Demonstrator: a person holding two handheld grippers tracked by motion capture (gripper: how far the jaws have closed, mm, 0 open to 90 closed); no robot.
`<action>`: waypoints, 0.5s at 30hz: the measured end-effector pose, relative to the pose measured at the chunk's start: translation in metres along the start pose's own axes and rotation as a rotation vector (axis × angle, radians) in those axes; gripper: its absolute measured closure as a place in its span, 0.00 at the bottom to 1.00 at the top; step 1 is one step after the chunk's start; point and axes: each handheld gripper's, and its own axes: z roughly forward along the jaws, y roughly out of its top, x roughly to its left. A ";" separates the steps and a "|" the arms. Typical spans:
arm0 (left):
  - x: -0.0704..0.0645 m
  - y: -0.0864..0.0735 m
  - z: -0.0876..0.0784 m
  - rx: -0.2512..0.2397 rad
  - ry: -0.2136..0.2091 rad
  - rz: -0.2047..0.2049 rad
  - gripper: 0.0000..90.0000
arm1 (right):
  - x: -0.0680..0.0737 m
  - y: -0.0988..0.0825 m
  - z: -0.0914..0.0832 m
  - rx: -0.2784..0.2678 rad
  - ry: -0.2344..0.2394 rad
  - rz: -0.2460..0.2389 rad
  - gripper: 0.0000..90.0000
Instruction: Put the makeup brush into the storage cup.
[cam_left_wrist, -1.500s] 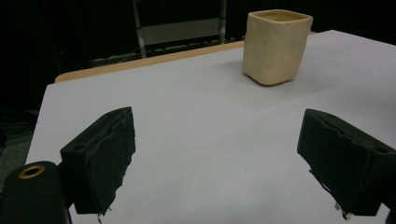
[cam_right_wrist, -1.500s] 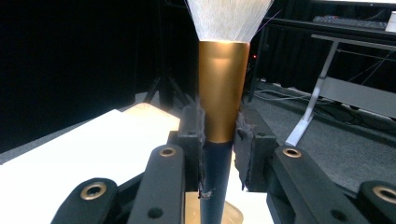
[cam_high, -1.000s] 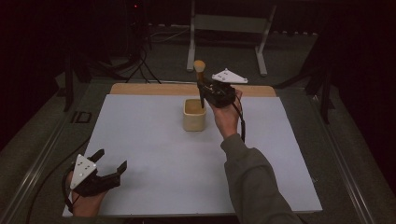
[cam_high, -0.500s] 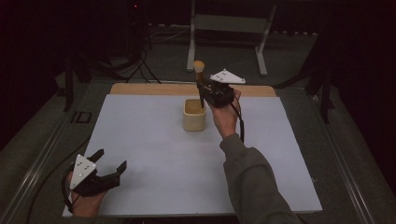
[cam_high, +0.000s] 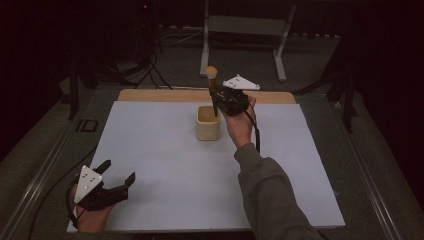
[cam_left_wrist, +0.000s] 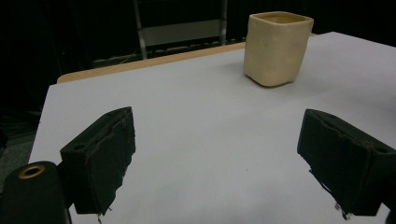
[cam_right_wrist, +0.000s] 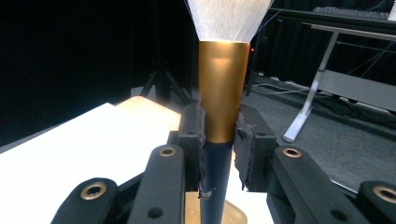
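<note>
Right gripper (cam_high: 218, 98) is held above the far middle of the table, and its two black jaws are pressed on a makeup brush (cam_high: 213, 90). In the right gripper view the jaws pinch the brush (cam_right_wrist: 223, 102) from both sides, just where the golden ferrule meets the dark handle. The brush stands upright: the pale bristles are at the top, above the jaws, and the dark handle goes down below them. In the high view the lower end of the handle reaches into a small cream cup (cam_high: 208, 123), which stands on the white sheet (cam_high: 165, 150) directly under the gripper. I cannot tell whether the handle tip touches the bottom of the cup. In the right gripper view a part of the cup rim (cam_right_wrist: 233, 213) shows just behind the handle, at the bottom edge.

Left gripper (cam_high: 116, 178) is at the near left corner of the sheet, well apart from the cup and the brush. Its jaws are spread wide and they hold nothing. In the left gripper view the white sheet lies between the two jaws, and the cup (cam_left_wrist: 276, 48) stands farther off, toward the upper right, near the wooden edge of the table (cam_left_wrist: 154, 63).
</note>
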 end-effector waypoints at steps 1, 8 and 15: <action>0.000 0.000 0.000 0.000 0.000 0.000 0.13 | 0.000 0.000 0.000 0.001 0.002 0.002 0.82; 0.000 0.000 -0.001 -0.001 0.002 0.002 0.13 | 0.003 -0.005 0.005 0.014 0.009 0.001 0.82; 0.000 0.000 0.000 -0.001 0.001 0.004 0.13 | 0.007 -0.011 0.008 0.032 0.005 -0.007 0.82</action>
